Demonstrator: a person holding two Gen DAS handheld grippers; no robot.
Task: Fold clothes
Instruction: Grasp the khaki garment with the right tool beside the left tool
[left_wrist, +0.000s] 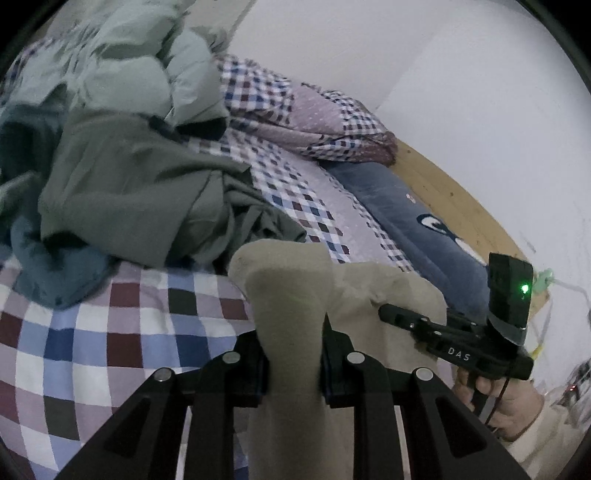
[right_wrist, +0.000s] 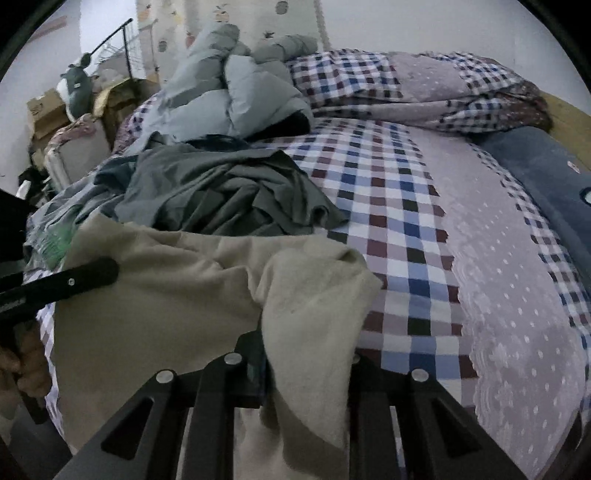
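A cream garment (left_wrist: 291, 291) is lifted above the checked bed. My left gripper (left_wrist: 293, 354) is shut on one bunched edge of it, the cloth rising between the fingers. In the right wrist view the same cream garment (right_wrist: 177, 295) spreads to the left, and my right gripper (right_wrist: 306, 365) is shut on another edge, with cloth draped over the right finger. The right gripper (left_wrist: 391, 314) appears at the right of the left wrist view, held by a hand (left_wrist: 509, 402). The left gripper's finger (right_wrist: 74, 280) shows at the left of the right wrist view.
A crumpled grey-green garment (right_wrist: 229, 192) lies on the checked bedsheet (right_wrist: 388, 192) just beyond the cream one. A pale puffer jacket (right_wrist: 229, 88) and a folded checked quilt (right_wrist: 424, 85) are at the back. A blue pillow (left_wrist: 406, 210) lies along the wooden bed edge by the white wall.
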